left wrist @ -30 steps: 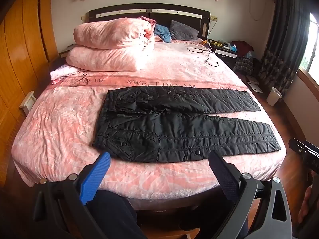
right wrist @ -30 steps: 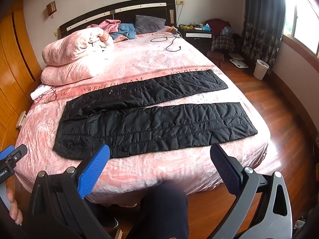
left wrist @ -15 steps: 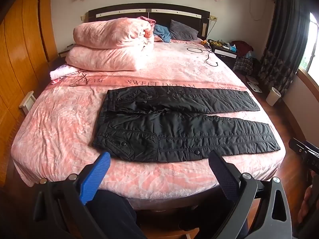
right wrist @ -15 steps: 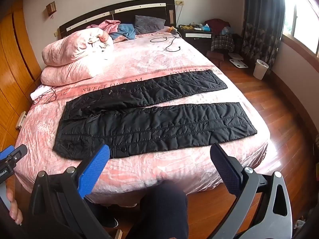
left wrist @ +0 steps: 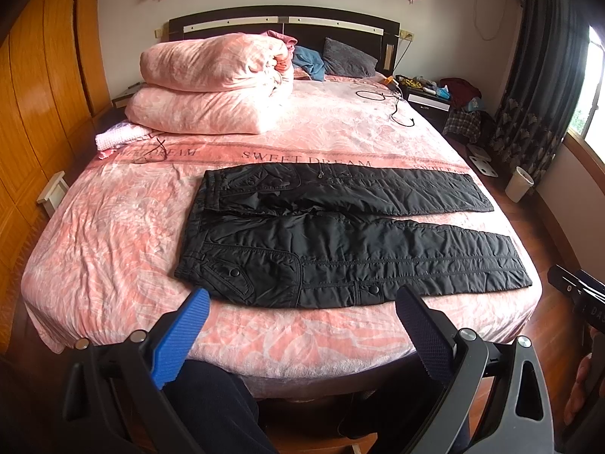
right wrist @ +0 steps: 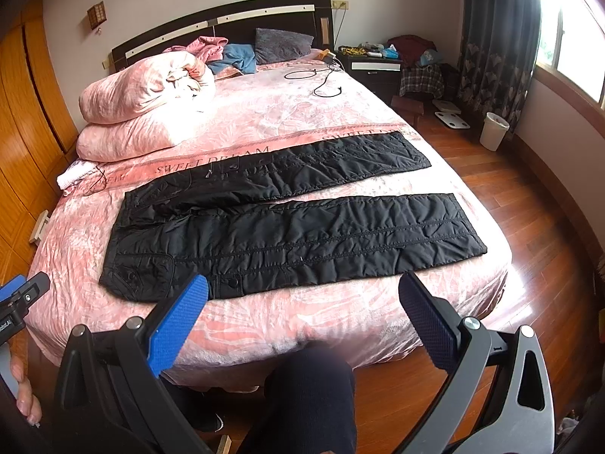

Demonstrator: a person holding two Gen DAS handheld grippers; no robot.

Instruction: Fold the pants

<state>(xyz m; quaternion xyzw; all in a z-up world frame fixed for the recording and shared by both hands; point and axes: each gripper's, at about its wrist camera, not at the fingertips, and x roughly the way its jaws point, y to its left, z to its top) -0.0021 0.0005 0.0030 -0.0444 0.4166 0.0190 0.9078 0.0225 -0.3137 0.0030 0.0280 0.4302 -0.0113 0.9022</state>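
Black padded pants (left wrist: 340, 234) lie flat and spread on the pink bed (left wrist: 113, 234), waist to the left, both legs stretched to the right and apart. They also show in the right wrist view (right wrist: 287, 223). My left gripper (left wrist: 302, 325) is open and empty, held off the bed's near edge, short of the waist. My right gripper (right wrist: 302, 314) is open and empty, also off the near edge, facing the near leg. Each gripper shows at the edge of the other's view.
A folded pink duvet (left wrist: 215, 83) sits at the bed's back left. A black cable (left wrist: 393, 106) lies at the back right. Pillows and clothes lie by the headboard. A nightstand (right wrist: 374, 72), white bin (right wrist: 493, 130) and wood floor are to the right; my knee (right wrist: 310, 397) is below.
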